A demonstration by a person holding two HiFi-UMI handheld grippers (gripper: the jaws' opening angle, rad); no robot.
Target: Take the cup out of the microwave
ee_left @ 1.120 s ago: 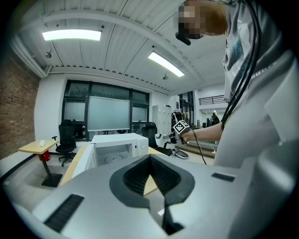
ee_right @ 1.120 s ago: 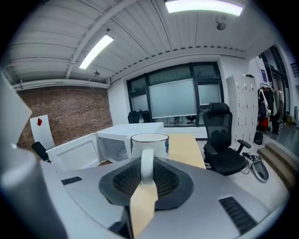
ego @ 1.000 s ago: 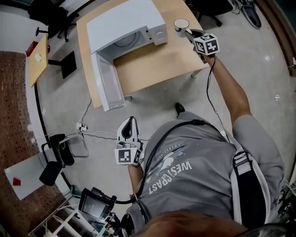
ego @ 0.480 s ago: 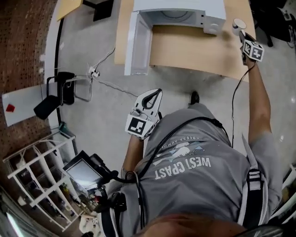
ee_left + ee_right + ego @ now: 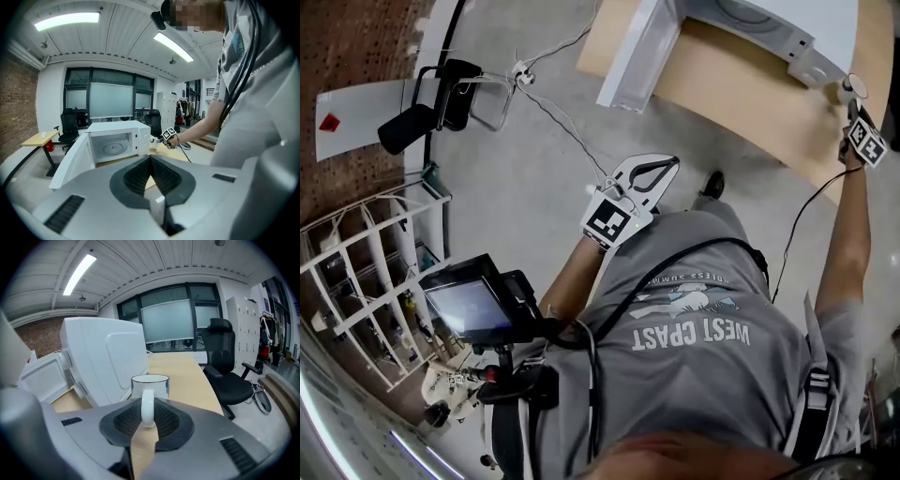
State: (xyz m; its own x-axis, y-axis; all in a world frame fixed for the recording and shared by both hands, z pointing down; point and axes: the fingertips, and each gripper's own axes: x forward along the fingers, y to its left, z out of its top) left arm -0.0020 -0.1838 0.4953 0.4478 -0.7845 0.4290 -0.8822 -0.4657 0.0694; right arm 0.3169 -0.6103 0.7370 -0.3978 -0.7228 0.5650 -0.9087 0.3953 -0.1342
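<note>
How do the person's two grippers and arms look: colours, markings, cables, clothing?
Both the left gripper and the right gripper have pale grey shells, black textured pads and a cube with black-and-white square markers. A black cable leaves the right one; the T-shirt sleeves are short and grey.

One microwave (image 5: 103, 357), one cup (image 5: 151, 383), one wooden table (image 5: 187, 376), two grippers, the left gripper (image 5: 150, 159) and the right gripper (image 5: 148, 417).

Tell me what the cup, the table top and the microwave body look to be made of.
The cup: likely glazed ceramic or enamelled metal; glossy white with a thin dark rim.
The table top: pale wood-look laminate or veneer; matte, even tan.
The microwave: probably white-painted sheet metal; smooth satin surface, with a pressed panel outline on its side.
</note>
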